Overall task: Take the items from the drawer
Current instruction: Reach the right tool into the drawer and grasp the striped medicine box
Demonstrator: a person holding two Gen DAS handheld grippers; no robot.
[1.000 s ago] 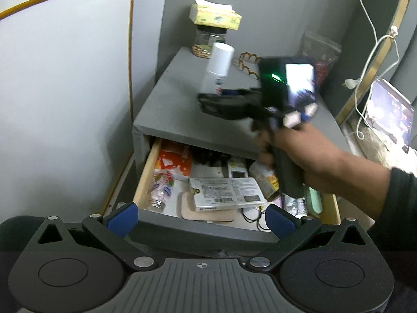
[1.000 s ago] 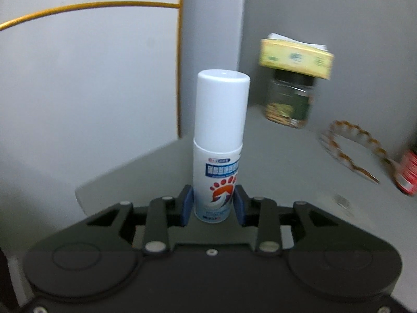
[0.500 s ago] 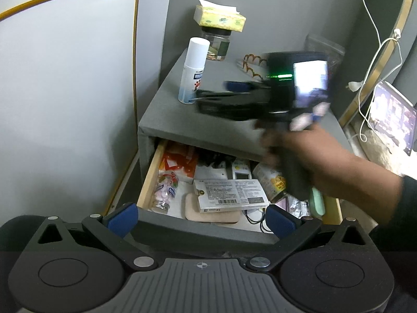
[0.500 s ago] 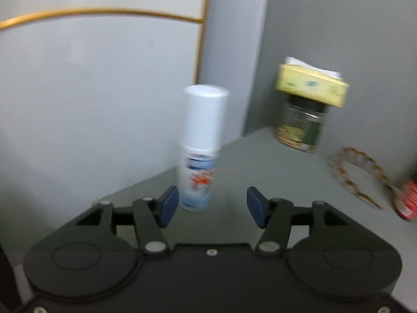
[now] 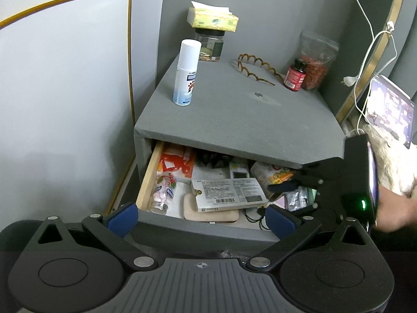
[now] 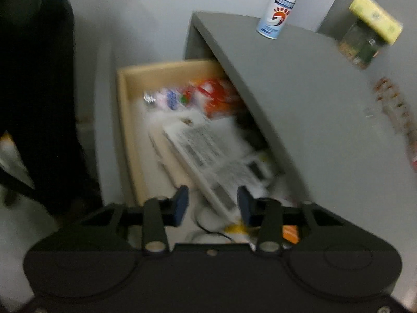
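Observation:
The white spray can [image 5: 186,74] [image 6: 277,10] stands upright on the grey nightstand top [image 5: 234,122], free of both grippers. Below it the drawer [image 5: 148,174] [image 6: 125,120] is pulled out and holds a white printed box [image 5: 229,190] [image 6: 206,146], a pill bottle [image 5: 163,189], red packets and more. My right gripper [image 6: 211,203] [image 5: 289,182] hangs over the drawer's right part. Its jaws are closing, with nothing pressed between the pads. My left gripper [image 5: 202,217] stands wide open at the drawer's front panel.
At the back of the top stand a jar [image 5: 209,45] with a tissue box [image 5: 212,19] on it, a wavy hair band [image 5: 256,69], a red bottle [image 5: 294,74] and a coin [image 5: 258,94]. A white wall borders the left. A lit screen [image 5: 388,109] and cables are on the right.
The right gripper let go of the spray can on the nightstand top, opened, then swung right and down over the drawer. The left gripper stayed put.

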